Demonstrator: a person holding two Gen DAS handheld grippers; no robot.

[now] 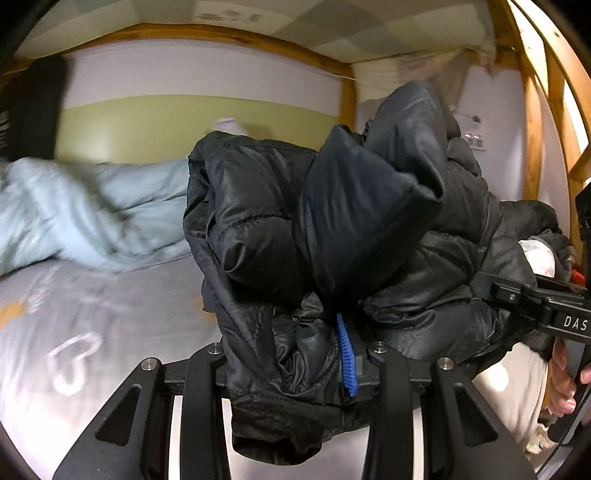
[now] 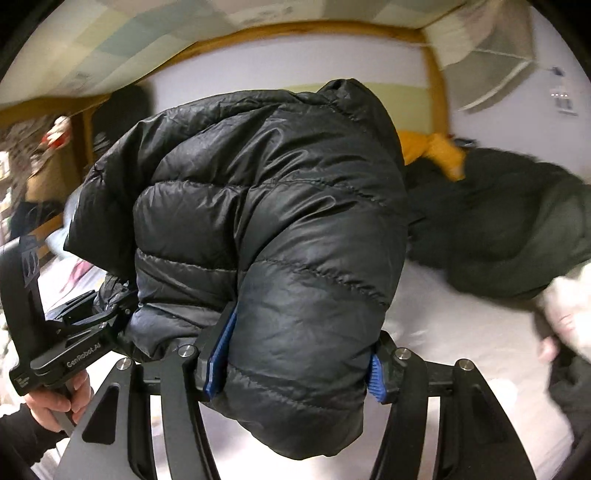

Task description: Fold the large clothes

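Note:
A black quilted puffer jacket (image 1: 332, 221) hangs bunched up above the bed, carried between both grippers. In the left wrist view my left gripper (image 1: 291, 354) is shut on a crumpled edge of it. One blue pad (image 1: 347, 362) shows and the other is buried in fabric. In the right wrist view my right gripper (image 2: 295, 365) is shut on a thick folded roll of the jacket (image 2: 266, 221), with blue pads (image 2: 218, 354) pressing on both sides. A hand (image 1: 565, 384) grips the right tool's handle at the far right. Another hand (image 2: 62, 398) grips the left tool's handle at the lower left.
Below lies a grey printed bedsheet (image 1: 74, 332) with a rumpled light blue quilt (image 1: 92, 214) at the left. A dark green coat (image 2: 517, 229) and a yellow garment (image 2: 436, 151) lie at the bed's right end. A wooden bunk frame (image 1: 236, 35) closes in overhead.

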